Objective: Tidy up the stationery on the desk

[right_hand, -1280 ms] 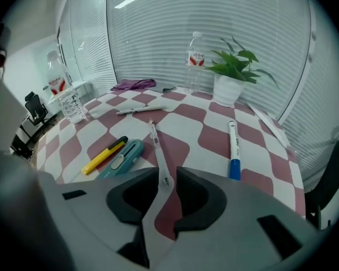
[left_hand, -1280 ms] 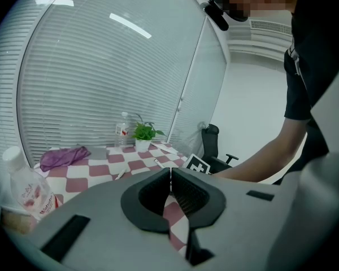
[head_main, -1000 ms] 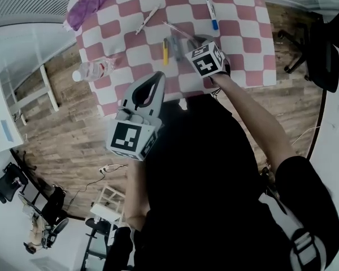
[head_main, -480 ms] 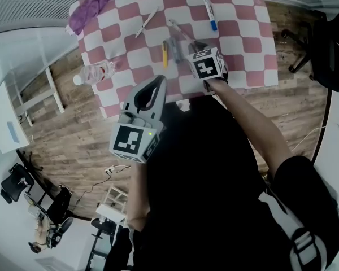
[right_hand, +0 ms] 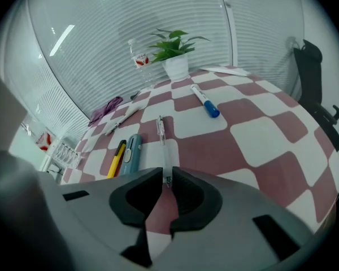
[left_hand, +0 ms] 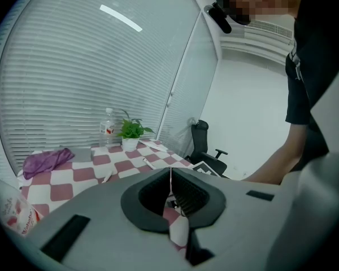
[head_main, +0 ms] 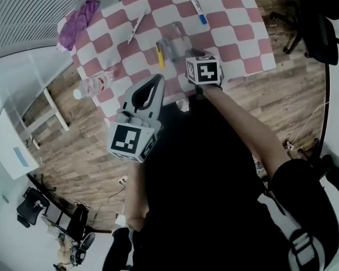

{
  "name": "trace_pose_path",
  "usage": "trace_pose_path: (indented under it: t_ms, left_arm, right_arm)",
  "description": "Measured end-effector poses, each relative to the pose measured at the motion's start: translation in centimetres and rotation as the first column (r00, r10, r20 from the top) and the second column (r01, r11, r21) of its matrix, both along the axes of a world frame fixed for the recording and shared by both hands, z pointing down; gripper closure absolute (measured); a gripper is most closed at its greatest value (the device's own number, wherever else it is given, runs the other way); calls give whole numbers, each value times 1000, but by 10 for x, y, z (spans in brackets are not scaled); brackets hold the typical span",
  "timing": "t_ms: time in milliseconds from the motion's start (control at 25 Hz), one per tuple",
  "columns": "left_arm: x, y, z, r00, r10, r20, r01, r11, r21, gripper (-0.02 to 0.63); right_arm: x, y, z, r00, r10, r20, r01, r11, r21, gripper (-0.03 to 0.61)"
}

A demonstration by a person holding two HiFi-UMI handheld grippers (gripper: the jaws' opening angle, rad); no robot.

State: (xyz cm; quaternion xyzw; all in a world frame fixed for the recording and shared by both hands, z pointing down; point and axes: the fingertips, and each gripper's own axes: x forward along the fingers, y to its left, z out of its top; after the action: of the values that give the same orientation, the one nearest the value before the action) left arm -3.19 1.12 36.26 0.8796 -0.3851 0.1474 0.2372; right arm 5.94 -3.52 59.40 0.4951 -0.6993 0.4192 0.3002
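An office; black swivel chair (left_hand: 206, 143), slatted window blinds (left_hand: 73, 78), potted plant (right_hand: 174, 52) on checkered desk (right_hand: 260, 134).

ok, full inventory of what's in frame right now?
table: 1, red-and-white checked cloth, centre
clear pen: 1, transparent, on the cloth, tip in the right tongs
yellow cutter: 1, yellow, left of the clear pen
grey-blue cutter: 1, grey-blue, beside the yellow cutter
marker: 1, white with blue cap, right of the clear pen
white pen: 1, white, toward the purple cloth
purple cloth: 1, purple, far left corner
potted plant: 1, green, white pot, far edge
upright bottle: 1, clear, red label, by the plant
lying bottle: 1, clear, red label, table's left edge
office chair: 1, black, right of table
left tongs: 1, grey, shut, empty
right tongs: 1, grey, jaws just been closing, now on the clear pen's tip
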Motion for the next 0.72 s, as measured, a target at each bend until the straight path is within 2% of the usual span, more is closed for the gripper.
trace_pose_path:
  t_ms: [120,360,720]
  left_arm:
    - [-3,2,0,999,36,-5,-36,999,-2,578]
    - [-13,0,-1,996,85,-16,-85,996,3,578]
    - [-19,-6,-1,994,105,-35,-105,994,15,578]
  right_arm:
    - [-3,9,-3,999,52,13,-51,998,-24,511]
    - [-11,18,-4,995,93,21,-92,995,-50,511]
    - [-23,32,-2,999,47,16,-46,996,-74,512]
